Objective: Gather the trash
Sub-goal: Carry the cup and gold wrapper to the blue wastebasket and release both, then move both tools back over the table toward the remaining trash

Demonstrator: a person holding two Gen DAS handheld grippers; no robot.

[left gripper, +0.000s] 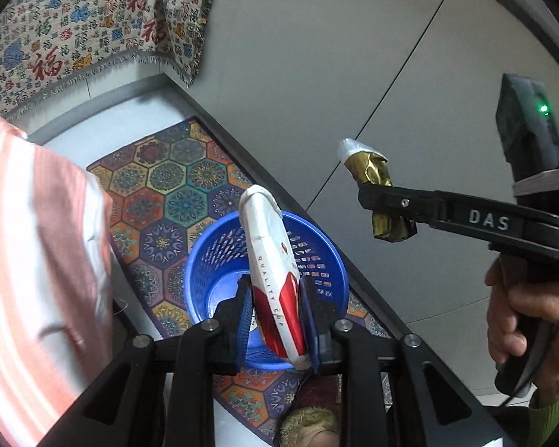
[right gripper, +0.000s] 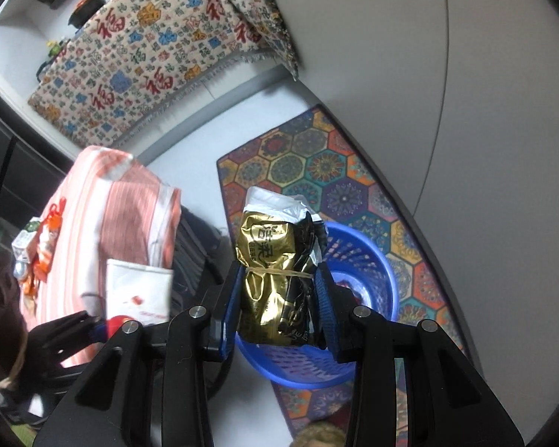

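My left gripper (left gripper: 275, 311) is shut on a flattened white and red paper cup (left gripper: 272, 260), held above a blue plastic basket (left gripper: 328, 260) on the floor. My right gripper (right gripper: 277, 301) is shut on a gold tissue packet (right gripper: 275, 279) bound by a rubber band, held above the same basket (right gripper: 372, 279). In the left wrist view the right gripper (left gripper: 376, 195) shows at the right with the gold packet (left gripper: 372, 167), to the right of the basket. The cup also shows in the right wrist view (right gripper: 138, 290), lower left.
The basket stands on a colourful hexagon-patterned rug (left gripper: 167, 186) beside a grey wall (left gripper: 354, 56). A pink striped cloth covers a table (right gripper: 130, 205) at the left, with small packets (right gripper: 37, 253) on it. A patterned cloth (right gripper: 149, 56) hangs farther back.
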